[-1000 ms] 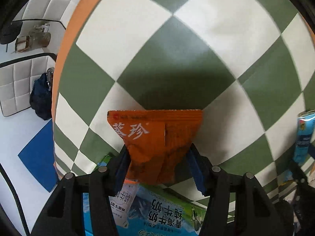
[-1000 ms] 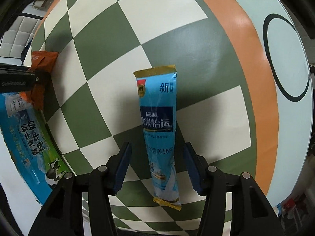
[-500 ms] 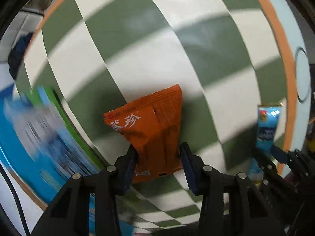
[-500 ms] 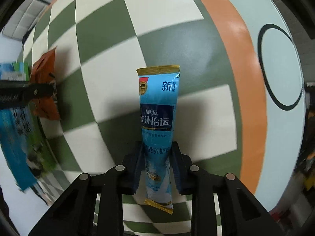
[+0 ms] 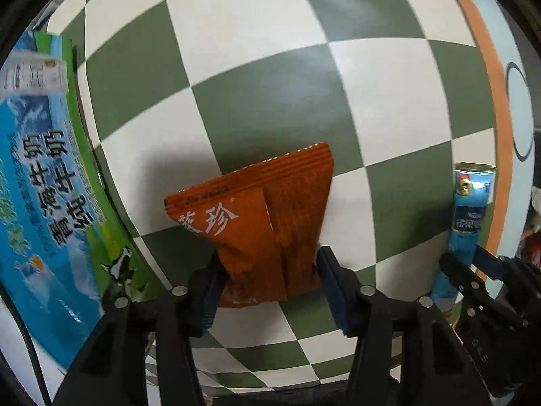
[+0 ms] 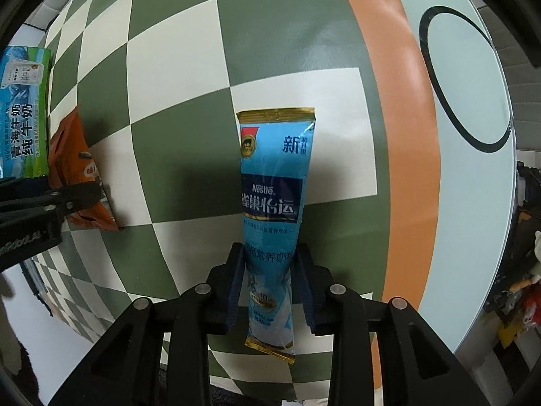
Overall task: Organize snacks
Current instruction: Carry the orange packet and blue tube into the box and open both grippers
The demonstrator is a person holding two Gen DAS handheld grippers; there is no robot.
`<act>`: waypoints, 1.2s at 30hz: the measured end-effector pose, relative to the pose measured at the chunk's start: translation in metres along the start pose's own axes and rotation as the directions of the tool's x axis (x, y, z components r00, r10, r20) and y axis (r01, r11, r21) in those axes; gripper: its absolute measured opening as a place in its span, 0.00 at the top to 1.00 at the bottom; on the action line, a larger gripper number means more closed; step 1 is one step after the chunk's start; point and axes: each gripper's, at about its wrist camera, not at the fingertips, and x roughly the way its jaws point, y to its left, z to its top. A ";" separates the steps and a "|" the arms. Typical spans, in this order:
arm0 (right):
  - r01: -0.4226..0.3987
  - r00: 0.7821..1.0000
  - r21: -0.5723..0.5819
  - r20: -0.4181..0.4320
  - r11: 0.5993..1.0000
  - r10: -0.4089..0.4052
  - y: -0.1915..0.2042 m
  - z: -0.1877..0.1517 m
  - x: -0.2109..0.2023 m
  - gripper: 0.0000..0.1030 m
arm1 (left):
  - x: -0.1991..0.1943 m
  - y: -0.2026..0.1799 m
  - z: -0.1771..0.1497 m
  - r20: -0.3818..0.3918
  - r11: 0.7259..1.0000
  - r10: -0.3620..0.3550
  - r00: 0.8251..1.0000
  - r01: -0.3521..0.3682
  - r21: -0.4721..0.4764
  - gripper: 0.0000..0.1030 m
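Note:
My left gripper (image 5: 268,272) is shut on an orange snack packet (image 5: 257,216) with white characters, held over the green and white checked tabletop (image 5: 263,84). The packet also shows at the left of the right wrist view (image 6: 72,165). My right gripper (image 6: 270,270) is shut on a long blue Nestle stick packet (image 6: 272,199), held upright over the table. That stick packet and the right gripper appear at the right edge of the left wrist view (image 5: 468,213).
A blue and green milk carton box (image 5: 44,186) lies at the table's left side, also in the right wrist view (image 6: 23,111). An orange band (image 6: 402,101) and a pale blue rim with a black ring (image 6: 470,84) lie to the right.
My right gripper closed on the blue stick packet and lifted it. My left gripper swung right with the orange packet, away from the milk box.

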 end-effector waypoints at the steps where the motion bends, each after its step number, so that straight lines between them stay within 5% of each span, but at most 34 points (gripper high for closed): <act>1: -0.002 1.000 0.004 0.000 1.000 0.002 -0.003 -0.001 -0.001 0.65 | 0.004 -0.001 -0.001 0.001 1.000 0.003 1.000 -0.003 -0.006 0.47; 11: -0.011 1.000 0.039 0.008 0.999 0.011 -0.010 0.011 0.014 0.59 | 0.011 0.020 -0.009 0.088 0.996 -0.019 0.996 0.026 -0.087 0.45; 24: -0.012 1.000 0.034 0.013 0.999 0.011 0.031 0.000 0.040 0.39 | 0.015 -0.006 0.011 0.074 0.998 -0.024 0.997 0.028 -0.051 0.36; 29: 0.009 0.999 0.041 0.034 0.999 -0.010 0.038 -0.003 0.041 0.40 | 0.002 0.005 0.004 0.090 0.998 -0.018 0.996 0.023 -0.062 0.42; 36: 0.070 0.995 0.050 0.074 0.996 -0.074 0.041 -0.010 0.038 0.58 | -0.007 0.003 -0.014 0.098 0.998 -0.014 0.995 0.019 -0.057 0.53</act>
